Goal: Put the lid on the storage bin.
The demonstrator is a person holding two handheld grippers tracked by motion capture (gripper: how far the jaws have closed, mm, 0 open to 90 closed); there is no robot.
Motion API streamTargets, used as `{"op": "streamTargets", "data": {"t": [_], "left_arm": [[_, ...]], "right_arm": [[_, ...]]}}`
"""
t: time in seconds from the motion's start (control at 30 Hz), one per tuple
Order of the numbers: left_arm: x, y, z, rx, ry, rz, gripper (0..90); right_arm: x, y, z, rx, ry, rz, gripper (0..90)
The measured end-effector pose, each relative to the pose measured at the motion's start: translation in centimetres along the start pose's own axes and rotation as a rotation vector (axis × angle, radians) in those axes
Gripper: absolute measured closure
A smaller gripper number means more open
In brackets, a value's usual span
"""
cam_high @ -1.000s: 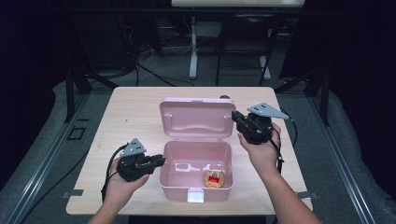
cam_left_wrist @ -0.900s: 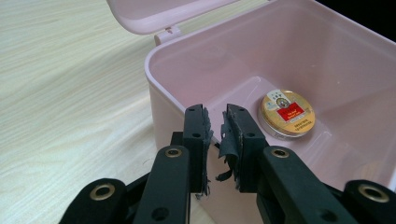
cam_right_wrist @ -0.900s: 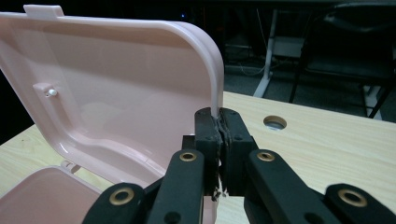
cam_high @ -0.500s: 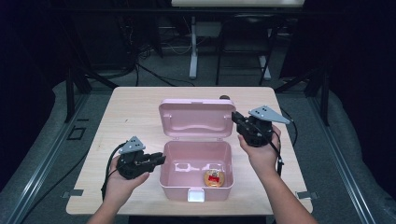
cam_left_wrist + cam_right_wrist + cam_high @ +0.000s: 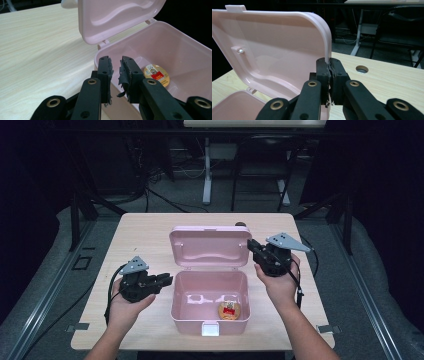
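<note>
Pink plastic box (image 5: 210, 307) sits open on the wooden table (image 5: 140, 240), lid (image 5: 209, 246) standing upright at the back. Right gripper (image 5: 253, 246) is clenched on the lid's right edge, rim pinched between its pads, seen close in the right gripper view (image 5: 329, 71). Left gripper (image 5: 167, 280) is just beside the box's left wall, jaws parted with nothing between them, hovering at the rim (image 5: 115, 68). A round gold-topped tin (image 5: 229, 310) lies inside the box, past the left gripper's tips, toward the front right corner.
</note>
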State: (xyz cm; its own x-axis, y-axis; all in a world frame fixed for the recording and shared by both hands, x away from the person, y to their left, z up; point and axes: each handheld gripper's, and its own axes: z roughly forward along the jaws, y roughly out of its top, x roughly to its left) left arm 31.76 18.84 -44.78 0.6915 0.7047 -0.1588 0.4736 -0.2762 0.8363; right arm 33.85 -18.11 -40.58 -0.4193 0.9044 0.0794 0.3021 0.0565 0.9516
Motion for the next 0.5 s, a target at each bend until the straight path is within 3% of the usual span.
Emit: {"op": "streamTargets", "data": {"t": [0.5], "left_arm": [[0.8,2.8,-1.0,-0.04,0.046,0.016,75.2]], "right_arm": [[0.2,0.2,0.2,0.009,0.011,-0.008,86.7]]}}
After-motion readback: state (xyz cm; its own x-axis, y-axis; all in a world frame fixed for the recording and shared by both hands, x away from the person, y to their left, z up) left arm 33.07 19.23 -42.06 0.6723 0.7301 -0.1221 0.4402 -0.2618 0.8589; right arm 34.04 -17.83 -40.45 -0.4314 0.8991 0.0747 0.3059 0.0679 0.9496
